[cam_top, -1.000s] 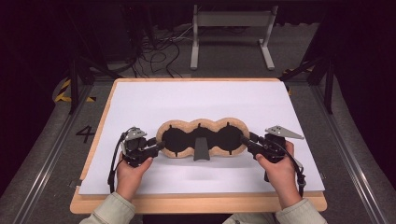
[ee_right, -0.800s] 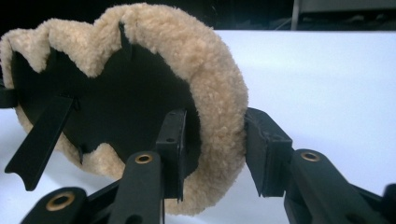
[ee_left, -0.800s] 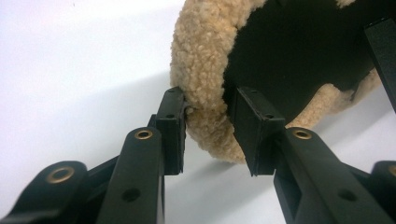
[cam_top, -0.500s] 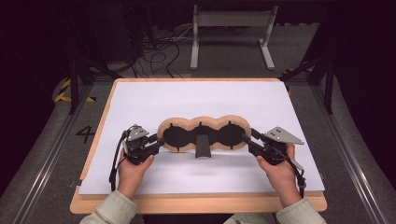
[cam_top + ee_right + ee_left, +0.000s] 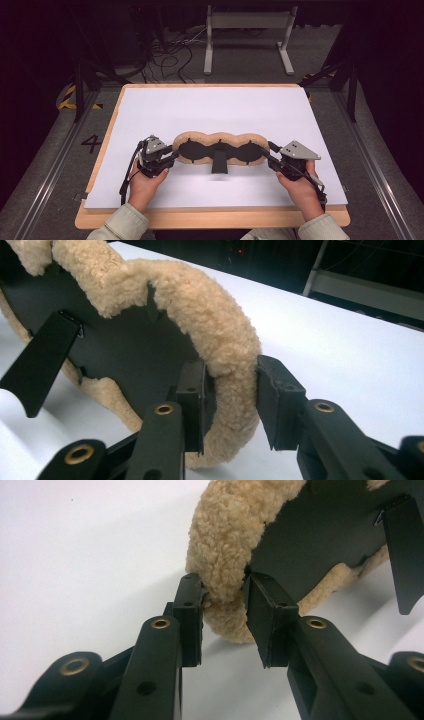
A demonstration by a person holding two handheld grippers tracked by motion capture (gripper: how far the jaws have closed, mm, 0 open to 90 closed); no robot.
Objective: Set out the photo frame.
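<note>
L gripper (image 5: 169,156) + R gripper (image 5: 272,156): jaws just closing, now pinch fleecy frame (image 5: 200,137) ends, lower centre | lifted off table (image 5: 210,105) vs before → carry nxt.

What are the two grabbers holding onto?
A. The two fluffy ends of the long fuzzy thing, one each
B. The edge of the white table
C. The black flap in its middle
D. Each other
A: the left gripper clamps the fleecy rim at one end of the tan fleece-edged frame, and the right gripper clamps the rim at the other end; the black stand flap in the middle hangs free.
</note>
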